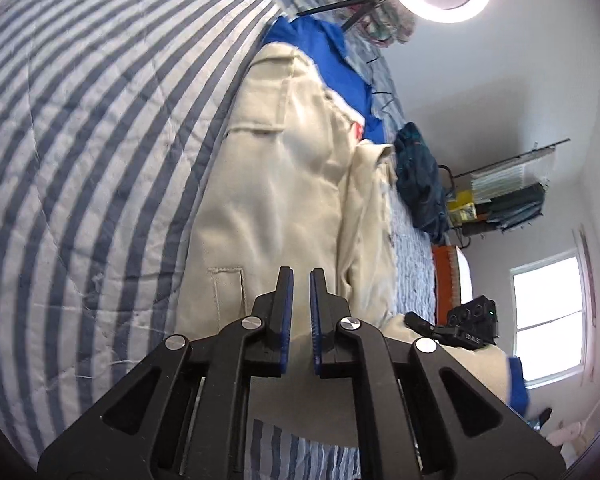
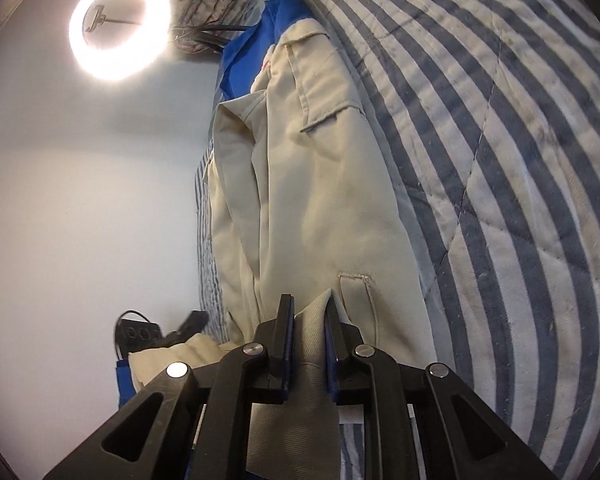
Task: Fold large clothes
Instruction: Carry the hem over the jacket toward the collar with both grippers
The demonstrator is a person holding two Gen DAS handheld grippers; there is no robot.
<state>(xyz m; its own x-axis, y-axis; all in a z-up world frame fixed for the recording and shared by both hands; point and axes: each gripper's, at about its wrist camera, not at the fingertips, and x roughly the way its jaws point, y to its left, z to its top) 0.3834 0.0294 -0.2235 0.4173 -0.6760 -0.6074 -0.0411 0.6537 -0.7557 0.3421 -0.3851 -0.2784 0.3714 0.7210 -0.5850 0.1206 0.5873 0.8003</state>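
Left wrist view: the left gripper hangs over the cream coat, jaws nearly closed with a thin gap and nothing visibly between them. The coat lies lengthwise on the striped quilt of the bed, over a blue garment. A dark teal bundle sits near the far edge.

Right wrist view: the right gripper is clenched on a fold of the coat. With only one side held, lifting could drag the coat crooked or bunch the blue garment beneath. A ring light glares nearby.
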